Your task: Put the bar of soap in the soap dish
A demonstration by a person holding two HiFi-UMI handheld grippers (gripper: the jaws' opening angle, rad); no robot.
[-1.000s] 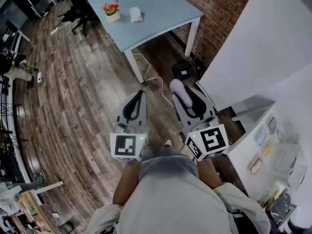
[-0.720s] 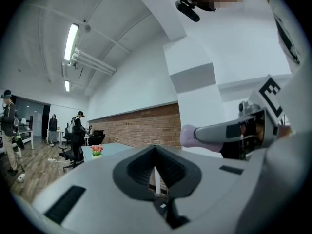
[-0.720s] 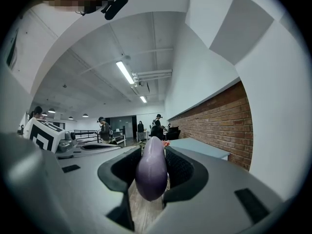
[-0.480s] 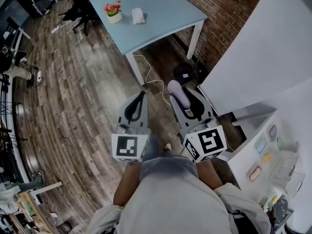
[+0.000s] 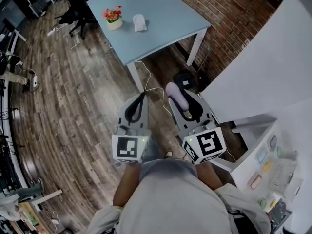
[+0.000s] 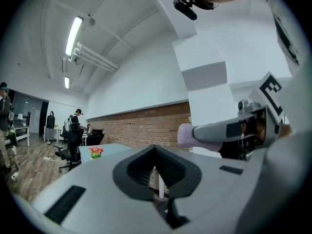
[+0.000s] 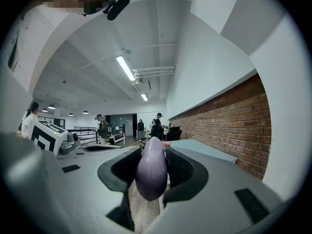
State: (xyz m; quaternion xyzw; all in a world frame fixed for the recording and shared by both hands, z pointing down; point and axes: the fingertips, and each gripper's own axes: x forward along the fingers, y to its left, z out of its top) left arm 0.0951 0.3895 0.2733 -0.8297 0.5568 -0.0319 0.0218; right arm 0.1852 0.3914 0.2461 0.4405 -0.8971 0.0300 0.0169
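right gripper (image 5: 184, 96) clamped the purple bar of soap (image 5: 176, 94); left gripper (image 5: 142, 96) pinched shut, empty, both just short of the blue table (image 5: 161, 18).

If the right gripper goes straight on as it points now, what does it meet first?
Likely the blue table: nothing nearer stands ahead of the right gripper and its soap bar. It may instead pass above the tabletop; depth is unclear.

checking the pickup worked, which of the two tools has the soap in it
The right tool: the purple bar of soap is clamped between its jaws. The left tool has its jaws closed together on nothing.
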